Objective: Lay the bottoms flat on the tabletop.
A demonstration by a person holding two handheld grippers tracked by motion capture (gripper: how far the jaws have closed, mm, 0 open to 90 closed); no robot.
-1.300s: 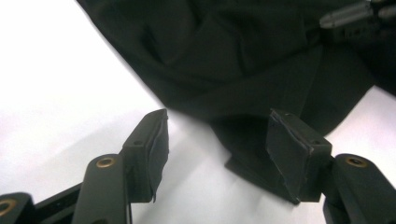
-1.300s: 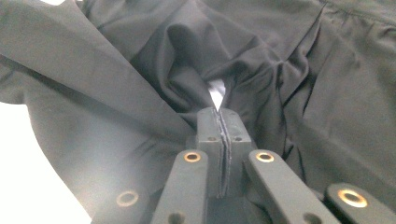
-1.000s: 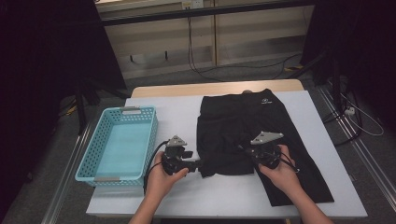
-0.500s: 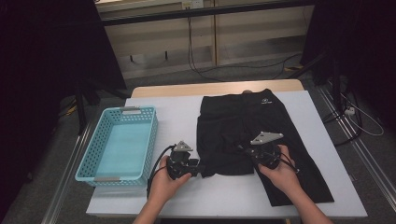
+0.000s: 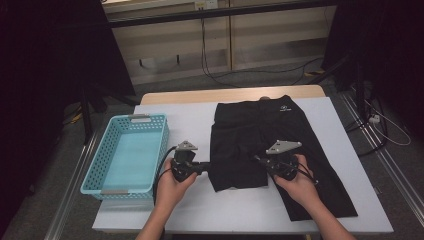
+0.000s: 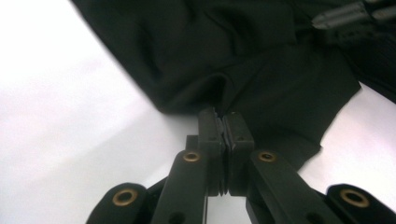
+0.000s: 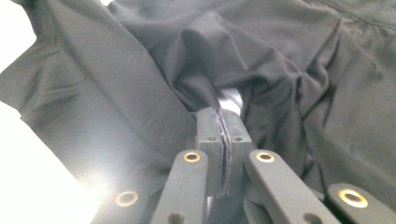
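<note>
Both pinched shut on black shorts — left gripper at the nine-o'clock edge, right gripper mid-cloth; long axis twelve-to-six across the counter.

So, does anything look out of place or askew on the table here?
Nothing is spilled or damaged. The shorts lie flat apart from puckers where the left tool and right tool pinch them. The basket sits straight beside them.

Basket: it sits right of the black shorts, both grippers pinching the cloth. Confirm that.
Wrong side. In the high view the basket sits left of the shorts. The left gripper and the right gripper do pinch the cloth.
</note>
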